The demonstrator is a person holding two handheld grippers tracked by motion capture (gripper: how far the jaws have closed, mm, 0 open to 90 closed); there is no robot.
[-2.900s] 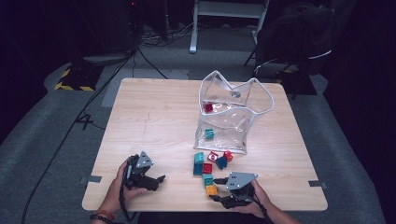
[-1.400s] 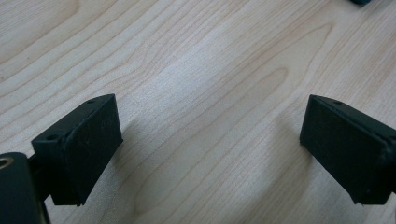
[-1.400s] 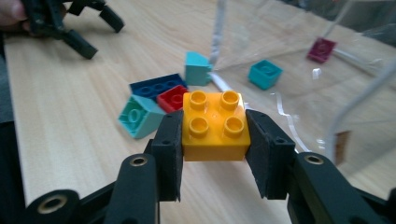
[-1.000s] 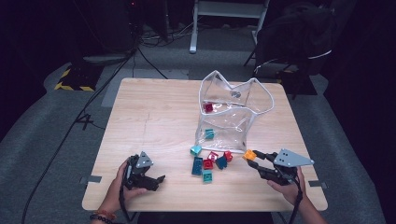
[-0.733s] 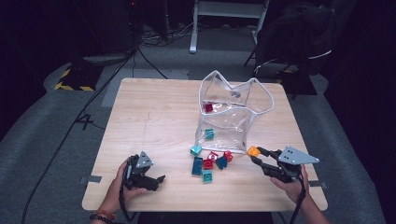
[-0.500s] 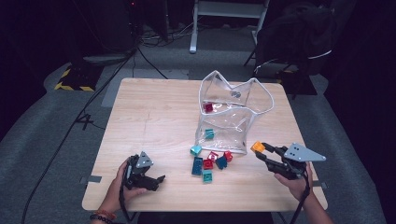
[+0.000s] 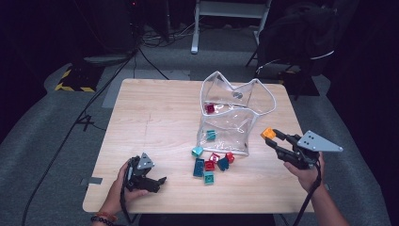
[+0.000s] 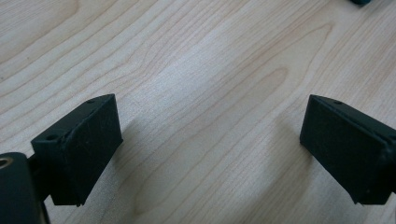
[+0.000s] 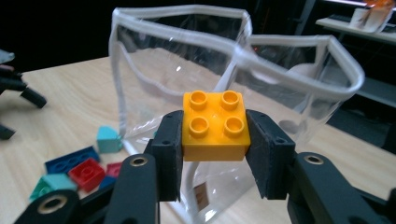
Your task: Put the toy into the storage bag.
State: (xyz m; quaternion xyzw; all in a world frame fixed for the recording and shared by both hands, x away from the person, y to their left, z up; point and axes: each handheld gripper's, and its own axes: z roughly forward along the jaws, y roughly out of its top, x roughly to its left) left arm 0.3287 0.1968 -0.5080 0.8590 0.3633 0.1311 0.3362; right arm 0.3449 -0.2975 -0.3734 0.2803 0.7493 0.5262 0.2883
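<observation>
**Orange brick clamped beside the bag**

The right gripper (image 9: 214, 140) pinches the orange brick (image 9: 214, 127) between its pads (studs up), just right of the clear bag (image 7: 235, 117). The left gripper (image 7: 149, 180), jaws wide apart, rests on the table (image 7: 155, 117), well left of the bag.

No text, brand, number or label can be read anywhere in these pictures. The one sign-like marking is the yellow-and-black hazard striping (image 7: 71, 80) on the floor left of the table, and it carries no words. A small tag (image 9: 201, 192) low on the clear bag shows in the right gripper view, but it is too blurred to read.
</observation>
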